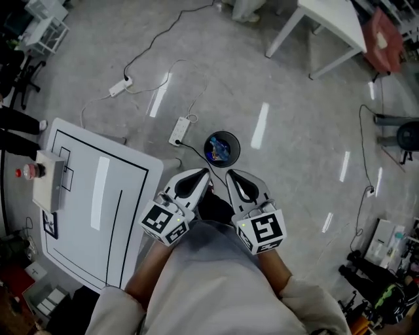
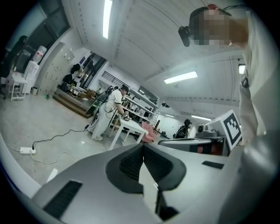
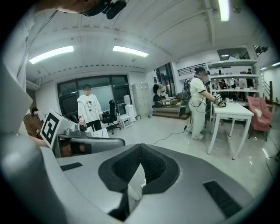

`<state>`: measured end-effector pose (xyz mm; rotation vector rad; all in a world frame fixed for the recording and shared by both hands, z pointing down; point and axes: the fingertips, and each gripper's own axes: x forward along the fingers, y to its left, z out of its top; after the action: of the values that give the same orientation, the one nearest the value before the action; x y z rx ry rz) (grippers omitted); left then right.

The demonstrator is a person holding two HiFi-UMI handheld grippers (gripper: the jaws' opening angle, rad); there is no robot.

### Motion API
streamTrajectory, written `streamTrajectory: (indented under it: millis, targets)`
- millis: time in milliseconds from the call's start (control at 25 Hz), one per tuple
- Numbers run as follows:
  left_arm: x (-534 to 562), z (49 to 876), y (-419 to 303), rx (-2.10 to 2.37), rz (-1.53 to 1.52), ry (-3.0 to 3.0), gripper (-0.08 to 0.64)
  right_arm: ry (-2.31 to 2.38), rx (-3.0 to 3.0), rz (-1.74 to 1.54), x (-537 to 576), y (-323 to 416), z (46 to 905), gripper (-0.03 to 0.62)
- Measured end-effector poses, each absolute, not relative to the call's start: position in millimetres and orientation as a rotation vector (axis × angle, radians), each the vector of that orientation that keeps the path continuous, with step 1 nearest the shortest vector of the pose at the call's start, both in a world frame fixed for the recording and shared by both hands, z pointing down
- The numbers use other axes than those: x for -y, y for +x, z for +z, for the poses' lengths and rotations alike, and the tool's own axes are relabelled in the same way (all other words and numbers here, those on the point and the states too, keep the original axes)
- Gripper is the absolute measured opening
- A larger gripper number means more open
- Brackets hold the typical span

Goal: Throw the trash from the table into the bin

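Observation:
In the head view a small round black bin point(image 1: 222, 148) stands on the grey floor and holds blue and dark trash. Both grippers are raised close in front of my body, side by side and pointing toward the bin. The left gripper point(image 1: 207, 172) is shut with nothing between its jaws, and the right gripper point(image 1: 230, 173) is shut and empty too. The left gripper view shows the left gripper point(image 2: 143, 147) with its dark pads meeting, and the right gripper view shows the same for the right gripper point(image 3: 140, 147). A white table point(image 1: 85, 196) with black lines lies at the left. A red-capped bottle point(image 1: 29, 171) rests at its left edge.
A beige box point(image 1: 50, 180) sits on the table beside the bottle. Power strips point(image 1: 179, 131) and cables run across the floor near the bin. Another white table point(image 1: 334, 19) stands at the far right. A person point(image 3: 199, 105) works at it, and another person point(image 3: 89, 107) stands further back.

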<state>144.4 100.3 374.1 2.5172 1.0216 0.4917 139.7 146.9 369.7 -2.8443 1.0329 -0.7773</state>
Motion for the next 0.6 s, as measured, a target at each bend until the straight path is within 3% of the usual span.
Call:
streamTrajectory:
  millis: [600]
  targets:
    - [-14,289,119,-0.680,0.233,2.736,0.008,-2.670,-1.588,-0.364,-35,101,274,0.023]
